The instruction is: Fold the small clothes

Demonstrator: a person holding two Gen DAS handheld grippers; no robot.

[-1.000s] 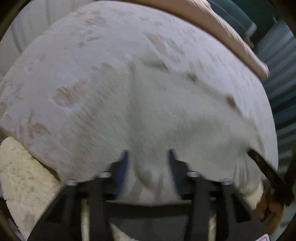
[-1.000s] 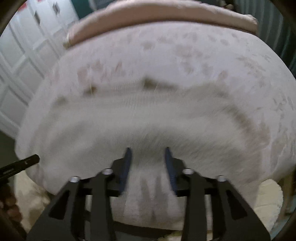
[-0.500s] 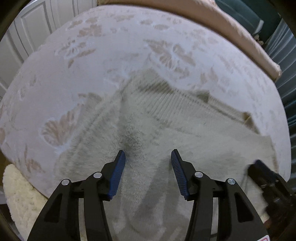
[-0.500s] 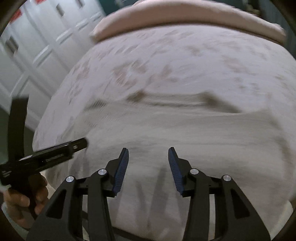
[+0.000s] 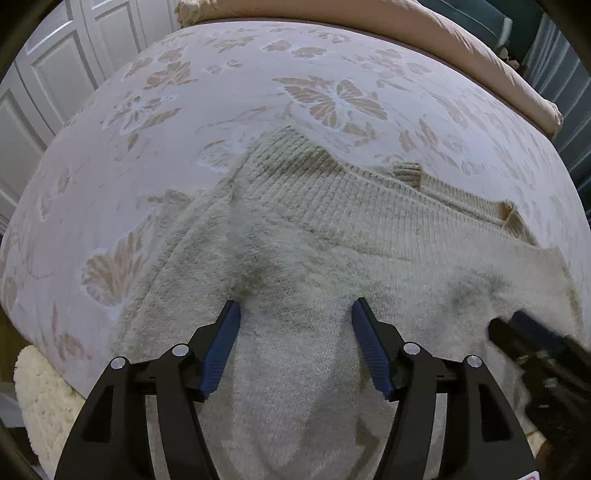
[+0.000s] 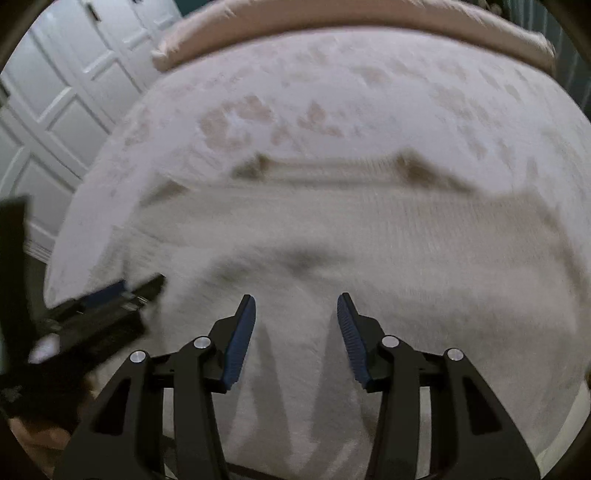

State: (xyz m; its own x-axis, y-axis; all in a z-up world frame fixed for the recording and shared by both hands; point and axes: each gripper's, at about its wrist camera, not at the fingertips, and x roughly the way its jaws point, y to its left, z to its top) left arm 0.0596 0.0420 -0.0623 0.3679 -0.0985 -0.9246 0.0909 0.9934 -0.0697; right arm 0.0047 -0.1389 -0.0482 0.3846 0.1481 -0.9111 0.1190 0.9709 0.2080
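Observation:
A cream knit sweater (image 5: pixel 332 229) lies spread on the bed, its ribbed part toward the far side and its near part hanging over the bed's front edge. My left gripper (image 5: pixel 295 314) is open and empty just above the sweater's near left part. My right gripper (image 6: pixel 295 306) is open and empty above the sweater (image 6: pixel 332 236); this view is blurred. The right gripper also shows at the right edge of the left wrist view (image 5: pixel 532 339). The left gripper also shows at the left of the right wrist view (image 6: pixel 110 302).
The bed has a pale floral cover (image 5: pixel 221 92) and a pink pillow (image 5: pixel 443 33) along its far side. White panelled doors (image 6: pixel 55 92) stand at the left. A fluffy cream rug (image 5: pixel 40 398) lies on the floor below the bed's front left corner.
Both grippers have let go of the sweater and opened wide. The sweater now lies flat on the bed. Both grippers have drawn back a little toward the front edge.

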